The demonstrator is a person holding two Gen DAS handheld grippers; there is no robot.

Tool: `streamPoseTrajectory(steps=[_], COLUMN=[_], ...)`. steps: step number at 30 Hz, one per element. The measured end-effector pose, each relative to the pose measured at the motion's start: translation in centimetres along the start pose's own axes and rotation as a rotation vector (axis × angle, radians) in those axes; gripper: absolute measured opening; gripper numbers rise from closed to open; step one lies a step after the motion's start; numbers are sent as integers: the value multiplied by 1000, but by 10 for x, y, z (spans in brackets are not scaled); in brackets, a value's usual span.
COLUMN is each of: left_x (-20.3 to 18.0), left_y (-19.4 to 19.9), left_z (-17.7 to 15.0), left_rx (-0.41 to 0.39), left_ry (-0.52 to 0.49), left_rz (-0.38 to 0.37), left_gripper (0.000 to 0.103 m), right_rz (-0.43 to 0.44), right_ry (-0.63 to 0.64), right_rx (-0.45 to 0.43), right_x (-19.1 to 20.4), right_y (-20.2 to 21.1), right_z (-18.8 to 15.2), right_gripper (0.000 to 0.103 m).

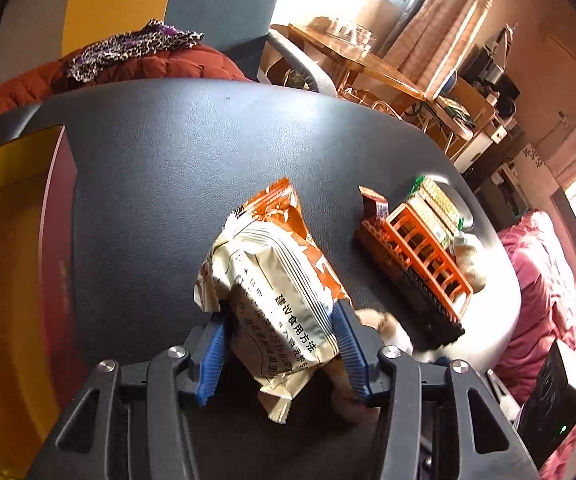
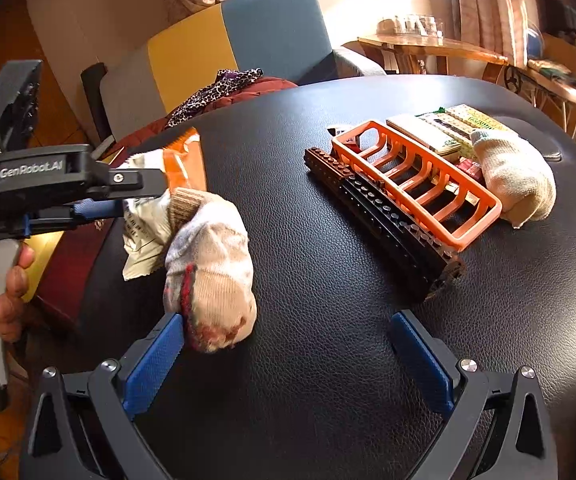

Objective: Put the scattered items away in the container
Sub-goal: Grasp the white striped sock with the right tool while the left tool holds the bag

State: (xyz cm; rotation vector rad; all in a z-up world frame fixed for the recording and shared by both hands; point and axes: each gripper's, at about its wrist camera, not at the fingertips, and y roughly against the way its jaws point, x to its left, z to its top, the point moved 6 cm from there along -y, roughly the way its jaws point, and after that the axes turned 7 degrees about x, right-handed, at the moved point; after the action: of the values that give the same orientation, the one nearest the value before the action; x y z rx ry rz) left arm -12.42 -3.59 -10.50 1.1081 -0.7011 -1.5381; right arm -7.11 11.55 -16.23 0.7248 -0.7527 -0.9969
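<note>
My left gripper [image 1: 281,326] is shut on an orange and cream snack packet [image 1: 275,280] and holds it over the black table [image 1: 167,168]; the packet also shows in the right wrist view [image 2: 147,216]. The red box with a gold inside [image 1: 11,264] stands at the left. My right gripper [image 2: 288,344] is open, low over the table, with a stained white sock [image 2: 207,268] against its left finger. An orange plastic rack [image 2: 416,184], a dark brick strip [image 2: 384,216], green and cream packets [image 2: 448,128] and a second white sock [image 2: 516,176] lie at the right.
The left gripper body [image 2: 47,184] and the hand holding it are at the left of the right wrist view. A chair with a red coat [image 1: 135,68] stands behind the table. A wooden table [image 2: 440,48] and curtains are further back.
</note>
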Motion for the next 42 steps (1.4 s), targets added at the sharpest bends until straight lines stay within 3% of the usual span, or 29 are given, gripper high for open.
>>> streamPoseTrajectory(steps=[4, 6, 11, 15, 24, 26, 27, 28, 30, 35, 42], left_x=[7, 9, 5, 3, 1, 0, -1, -3, -4, 4, 10], left_y=[10, 13, 13, 13, 6, 3, 2, 0, -3, -12, -21], left_z=[-17, -23, -29, -30, -21, -18, -17, -15, -12, -1, 19], left_rx=[-5, -8, -16, -14, -8, -6, -2, 2, 5, 21, 30], left_ry=[-23, -28, -51, -64, -75, -75, -76, -76, -72, -2, 54], left_rz=[14, 12, 10, 7, -5, -11, -17, -23, -29, -83, -130], left_gripper=[49, 49, 47, 46, 47, 48, 48, 48, 53, 61, 61], right_rz=[-73, -67, -52, -48, -80, -79, -78, -78, -76, -43, -8], right_ry=[45, 41, 81, 196, 434, 430, 424, 417, 403, 303, 217], right_rx=[5, 1, -26, -38, 44, 60, 67, 74, 87, 90, 112], right_x=[7, 7, 13, 31, 55, 52, 50, 48, 44, 36, 29], right_y=[4, 10, 21, 24, -7, -12, -14, -16, -20, -19, -28], right_z=[-10, -13, -4, 10, 33, 33, 32, 32, 30, 23, 26], right_gripper=[101, 88, 76, 75, 74, 69, 57, 52, 49, 48, 53])
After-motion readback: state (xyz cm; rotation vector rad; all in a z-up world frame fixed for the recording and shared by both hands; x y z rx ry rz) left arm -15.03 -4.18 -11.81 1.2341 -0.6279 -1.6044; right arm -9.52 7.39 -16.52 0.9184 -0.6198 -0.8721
